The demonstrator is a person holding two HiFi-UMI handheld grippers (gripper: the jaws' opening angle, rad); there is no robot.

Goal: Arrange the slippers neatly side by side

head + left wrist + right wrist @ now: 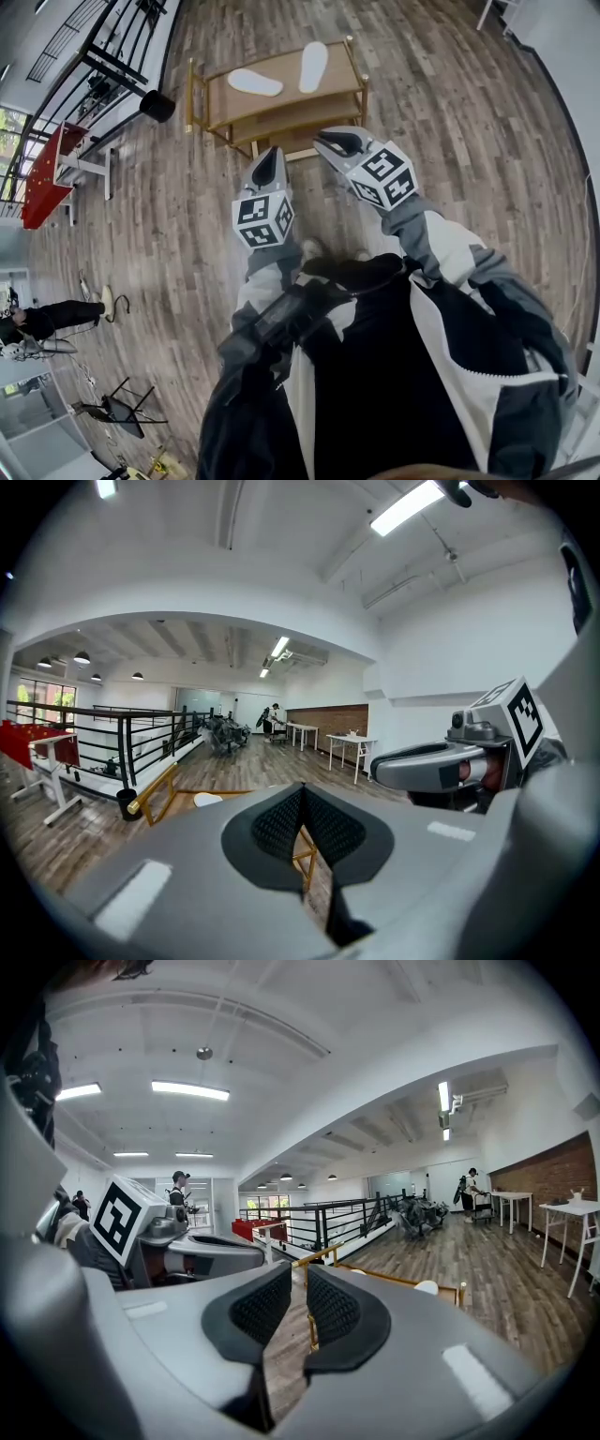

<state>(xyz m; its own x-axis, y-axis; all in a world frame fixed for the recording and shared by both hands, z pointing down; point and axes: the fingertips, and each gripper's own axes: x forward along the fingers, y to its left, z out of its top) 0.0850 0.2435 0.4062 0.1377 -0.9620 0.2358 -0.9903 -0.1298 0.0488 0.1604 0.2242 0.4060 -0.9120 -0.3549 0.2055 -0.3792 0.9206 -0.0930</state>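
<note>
Head view showed two white slippers on the top of a low wooden counter [336, 92] with a brass-coloured frame, far ahead of me on the plank floor. The left-hand slipper [255, 82] lay crosswise; the right-hand slipper [313, 67] pointed away from me. They were apart and not lined up. Both grippers hung nearer to me, short of the counter and touching neither slipper. The counter's lower shelf was partly hidden behind them.

The left gripper [271, 157] was fully closed. In the left gripper view its pads [281, 822] met with no gap and nothing between them. The gripper's grey body covered most of the counter there, so only a piece of the frame and a white sliver of one slipper [206, 799] showed. Which slipper it was, I could not tell.

The right gripper [337, 142] stood slightly open and empty. In the right gripper view only bare floor and a bit of frame showed in the narrow gap between its pads [330, 1309]. Past its body a small white edge [427, 1287] peeked over the counter's far rail, too little to identify.

A black bin [157, 106] stood left of the counter.
</note>
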